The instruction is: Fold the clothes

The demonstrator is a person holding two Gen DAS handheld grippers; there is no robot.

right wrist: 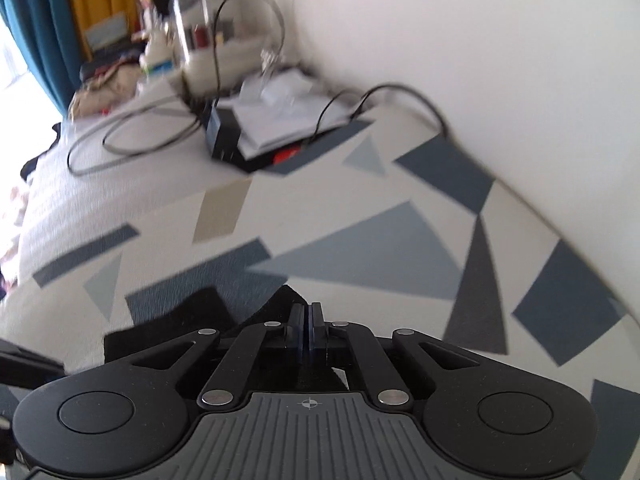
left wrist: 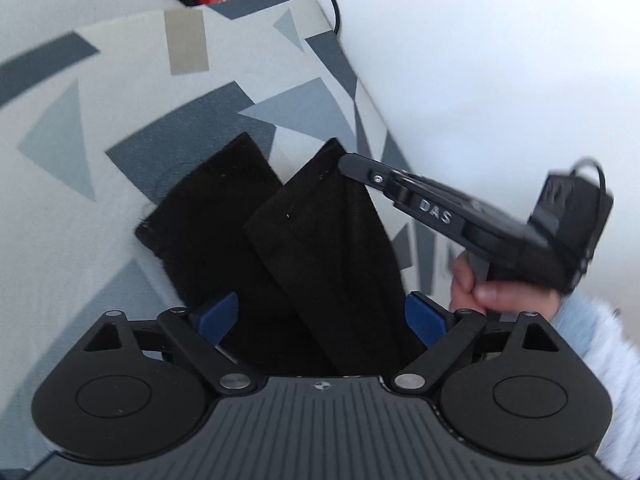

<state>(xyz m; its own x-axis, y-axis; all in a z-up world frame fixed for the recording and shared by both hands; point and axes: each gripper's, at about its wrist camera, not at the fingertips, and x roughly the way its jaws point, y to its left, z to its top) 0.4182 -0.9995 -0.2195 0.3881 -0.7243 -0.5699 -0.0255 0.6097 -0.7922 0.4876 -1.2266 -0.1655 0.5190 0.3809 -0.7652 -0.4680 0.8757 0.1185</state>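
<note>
Two black trouser legs (left wrist: 320, 248) lie on the geometric-print bed cover (left wrist: 80, 140), running between the left gripper's (left wrist: 320, 316) wide-open jaws. Right gripper (left wrist: 352, 166) has its jaws pinched shut on the far hem. Cables (right wrist: 132, 144) and a black box (right wrist: 224, 132) clutter the bed beyond.

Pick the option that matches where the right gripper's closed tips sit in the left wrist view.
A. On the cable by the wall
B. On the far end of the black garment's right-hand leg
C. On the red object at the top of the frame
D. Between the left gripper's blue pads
B: the right gripper has its shut tips on the far end of the right-hand leg of the black garment.
</note>
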